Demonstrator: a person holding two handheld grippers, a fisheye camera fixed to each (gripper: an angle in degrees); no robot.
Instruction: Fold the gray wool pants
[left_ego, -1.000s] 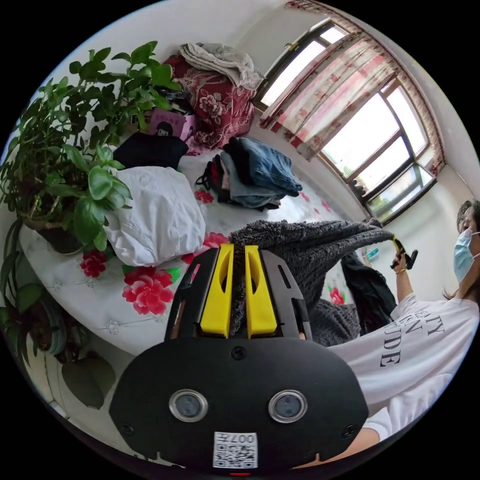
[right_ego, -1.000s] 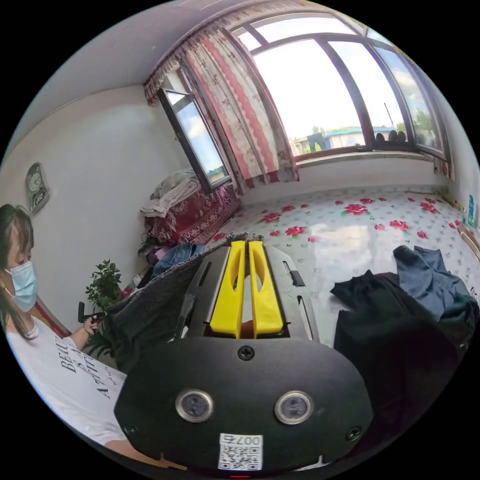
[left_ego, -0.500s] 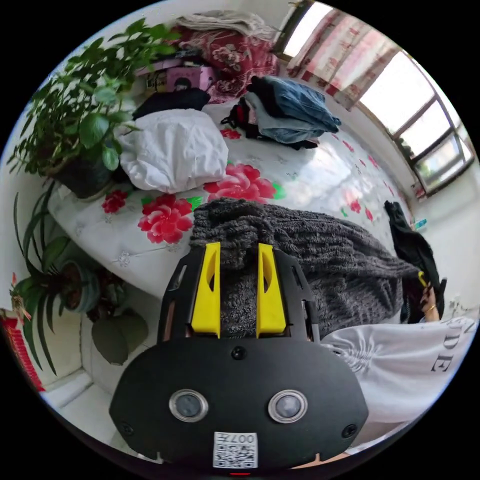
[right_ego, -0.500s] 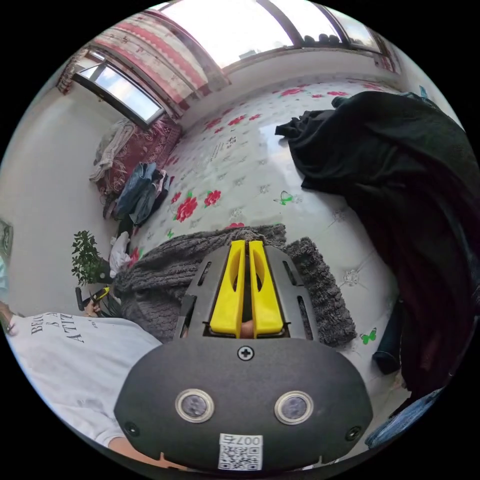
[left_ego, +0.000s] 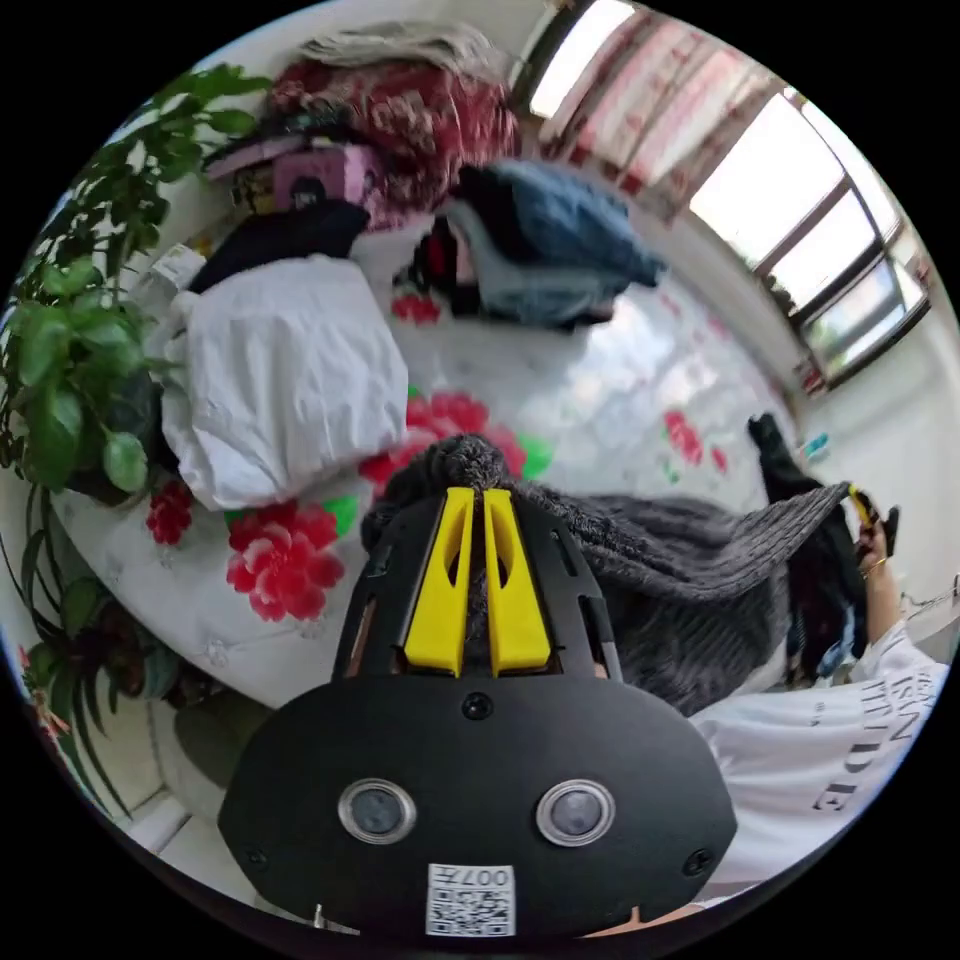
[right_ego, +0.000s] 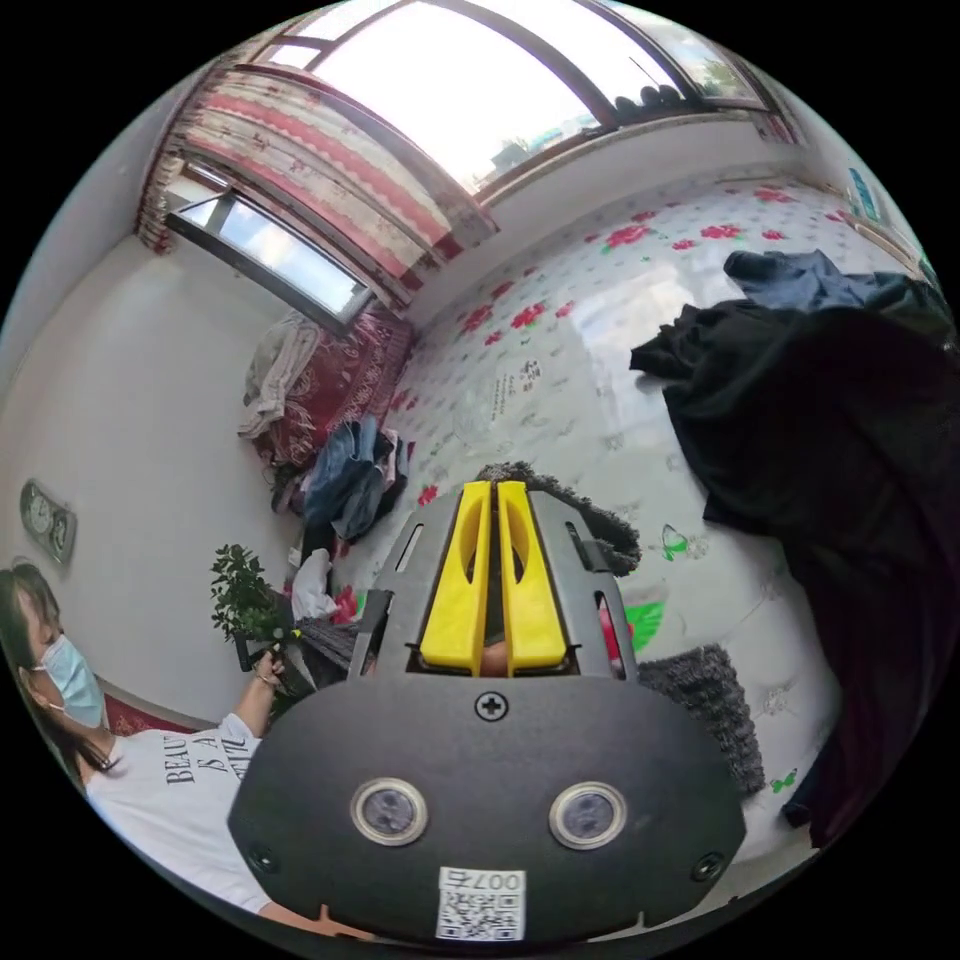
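The gray wool pants (left_ego: 690, 560) hang stretched in the air between my two grippers, above the flowered bed (left_ego: 620, 400). My left gripper (left_ego: 478, 492) is shut on one bunched end of the knit fabric. At the far right of the left gripper view, my right gripper (left_ego: 862, 506) pinches the other end in a person's hand. In the right gripper view, my right gripper (right_ego: 495, 486) is shut with a fold of the pants (right_ego: 590, 515) bulging past its tips, and more of the fabric sags below. My left gripper (right_ego: 268, 640) shows small at the left.
A white bundle (left_ego: 290, 380), a potted plant (left_ego: 70, 350) and a pile of jeans (left_ego: 560, 250) sit at one end of the bed. A heap of black clothes (right_ego: 830, 430) covers the other end. A person in a white shirt (right_ego: 170, 800) stands at the bed's edge.
Half a second ago the pants lay low on the bed with the left jaws wider apart. Now the left jaws have closed tighter and both ends are lifted, pulling the fabric taut.
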